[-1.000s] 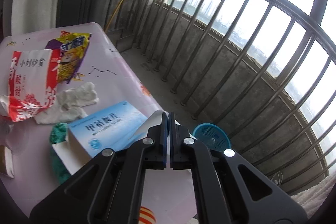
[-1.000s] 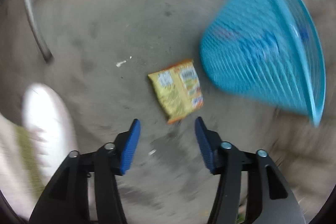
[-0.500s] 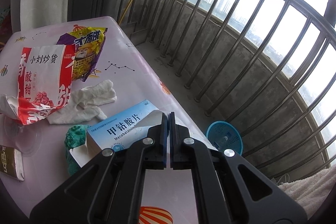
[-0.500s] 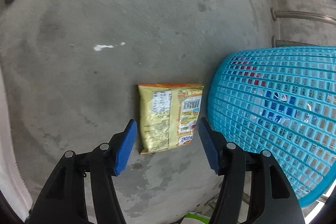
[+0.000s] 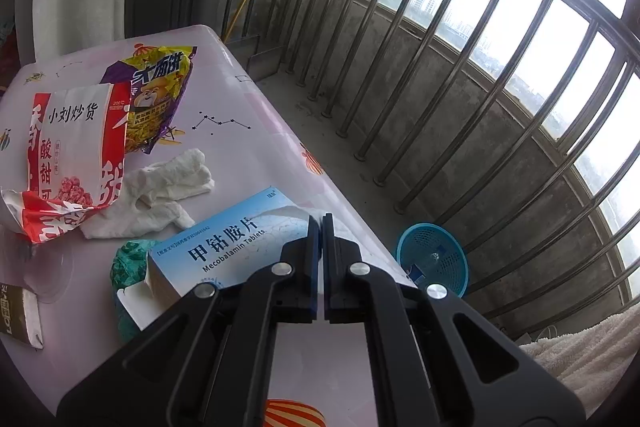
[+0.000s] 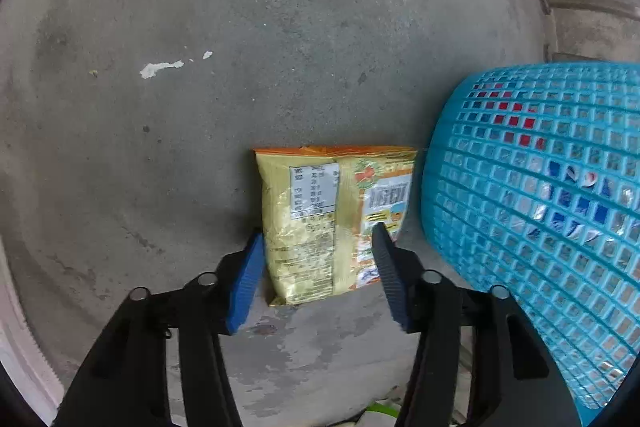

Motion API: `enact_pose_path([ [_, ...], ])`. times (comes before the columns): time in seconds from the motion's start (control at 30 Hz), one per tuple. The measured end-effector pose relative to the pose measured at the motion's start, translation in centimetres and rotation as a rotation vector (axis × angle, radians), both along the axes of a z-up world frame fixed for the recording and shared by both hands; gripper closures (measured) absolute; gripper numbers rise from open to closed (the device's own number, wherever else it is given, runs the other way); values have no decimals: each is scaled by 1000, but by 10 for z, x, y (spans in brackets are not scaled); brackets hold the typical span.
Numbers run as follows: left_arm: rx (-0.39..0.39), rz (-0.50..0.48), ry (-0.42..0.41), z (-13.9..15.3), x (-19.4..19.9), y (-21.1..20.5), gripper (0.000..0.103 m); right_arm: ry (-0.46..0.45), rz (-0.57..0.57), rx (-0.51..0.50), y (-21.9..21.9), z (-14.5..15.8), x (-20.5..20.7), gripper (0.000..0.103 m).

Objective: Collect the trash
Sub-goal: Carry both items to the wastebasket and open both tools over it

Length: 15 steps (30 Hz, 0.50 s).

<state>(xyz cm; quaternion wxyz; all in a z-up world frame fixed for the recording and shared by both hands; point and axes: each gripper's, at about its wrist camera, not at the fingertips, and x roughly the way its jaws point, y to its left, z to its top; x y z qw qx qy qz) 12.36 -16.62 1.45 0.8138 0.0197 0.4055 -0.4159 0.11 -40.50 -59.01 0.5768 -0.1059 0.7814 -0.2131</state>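
1. The yellow snack packet (image 6: 336,219) is seen flat on the concrete floor (image 6: 240,27), just beside the blue basket (image 6: 540,207).
2. It's straddled by the wide-open, empty right gripper (image 6: 320,247), long axis running straight ahead between the fingers.
3. The left gripper (image 5: 322,227) is held shut, empty, over the table (image 5: 260,147).

Concrete floor (image 6: 280,27) under yellow snack packet (image 6: 332,219), blue mesh basket (image 6: 540,211) just beside.

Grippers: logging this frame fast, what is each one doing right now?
Left gripper: shut, holding nothing, above the table.
Right gripper: open, fingers either side of the yellow snack packet on the floor; not gripping yet.
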Motion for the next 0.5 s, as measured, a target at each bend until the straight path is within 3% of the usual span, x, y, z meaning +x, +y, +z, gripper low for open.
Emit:
enact_pose_path([
  [0.1, 2, 2, -1, 0, -1, 0, 103, 4, -32, 38, -6, 1, -1, 84],
  [0.3, -6, 2, -14, 1, -2, 1, 103, -36, -61, 44, -4, 8, -6, 97],
  [0.5, -21, 0, -31, 3, -5, 5, 103, -166, -164, 55, -16, 52, -21, 100],
])
